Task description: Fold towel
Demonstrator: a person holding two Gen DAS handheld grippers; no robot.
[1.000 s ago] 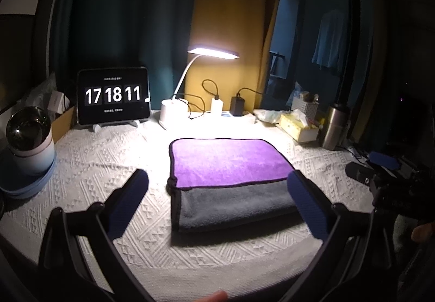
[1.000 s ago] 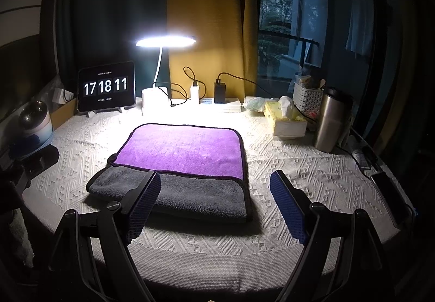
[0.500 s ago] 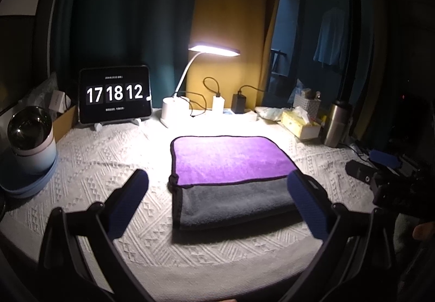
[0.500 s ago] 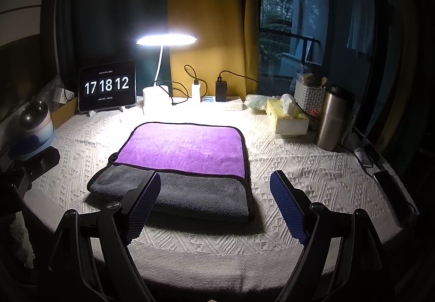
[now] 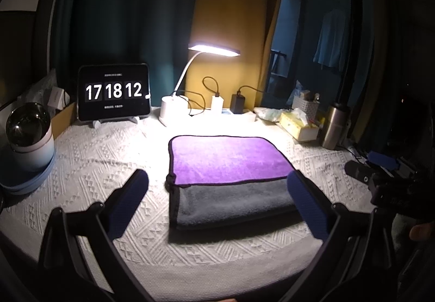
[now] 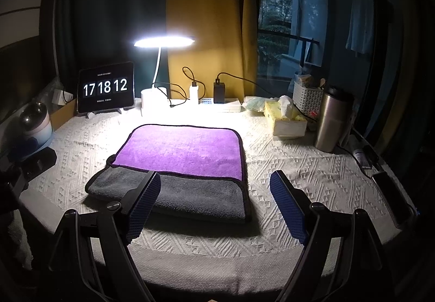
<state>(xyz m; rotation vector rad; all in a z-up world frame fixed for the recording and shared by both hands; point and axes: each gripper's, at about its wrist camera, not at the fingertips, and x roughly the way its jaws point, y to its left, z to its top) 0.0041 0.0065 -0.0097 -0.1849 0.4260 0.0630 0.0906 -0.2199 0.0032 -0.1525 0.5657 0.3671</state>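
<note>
Towel (image 5: 231, 179) lies folded on the tablecloth (image 5: 103, 166), left gripper (image 5: 217, 187) and right gripper (image 6: 214, 187) both spread wide, empty.

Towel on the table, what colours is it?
Towel: purple on top, grey beneath; clearest in the right wrist view.

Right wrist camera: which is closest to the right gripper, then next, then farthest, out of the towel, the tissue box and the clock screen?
From the right gripper:
1. Towel, just ahead of the fingers, toward the left one.
2. Tissue box, farther back on the right side of the table.
3. Clock screen, at the back left, against the curtain.
</note>
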